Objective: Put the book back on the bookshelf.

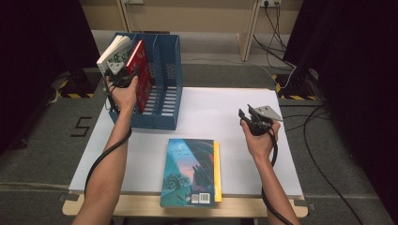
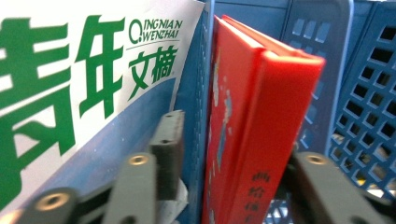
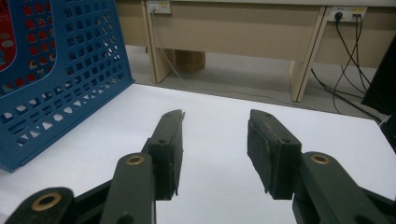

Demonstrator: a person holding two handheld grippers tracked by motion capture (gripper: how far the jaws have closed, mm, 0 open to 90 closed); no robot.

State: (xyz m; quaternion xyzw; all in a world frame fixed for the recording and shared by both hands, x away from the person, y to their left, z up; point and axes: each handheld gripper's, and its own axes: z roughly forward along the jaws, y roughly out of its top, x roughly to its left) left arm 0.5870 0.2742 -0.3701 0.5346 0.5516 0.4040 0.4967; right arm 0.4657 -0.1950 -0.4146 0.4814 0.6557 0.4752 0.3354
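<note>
A red book (image 1: 141, 70) (image 2: 252, 116) stands upright in the middle slot of the blue file rack (image 1: 166, 93) (image 2: 364, 93). A white magazine with green lettering (image 1: 112, 54) (image 2: 93, 84) leans in the slot to its left. My left gripper (image 1: 123, 75) (image 2: 233, 158) is at the rack's top, jaws apart with the red book between them; its left finger (image 2: 168, 149) stands clear of the cover. My right gripper (image 1: 246, 111) (image 3: 215, 149) hovers open over the white table (image 1: 211, 108) (image 3: 219, 107) with nothing between its fingers.
A teal illustrated book (image 1: 190, 171) lies flat at the table's front edge, on top of a yellow one (image 1: 217, 168). The rack's right slot holds nothing. Desk legs and cables (image 3: 345, 51) are on the floor beyond the table.
</note>
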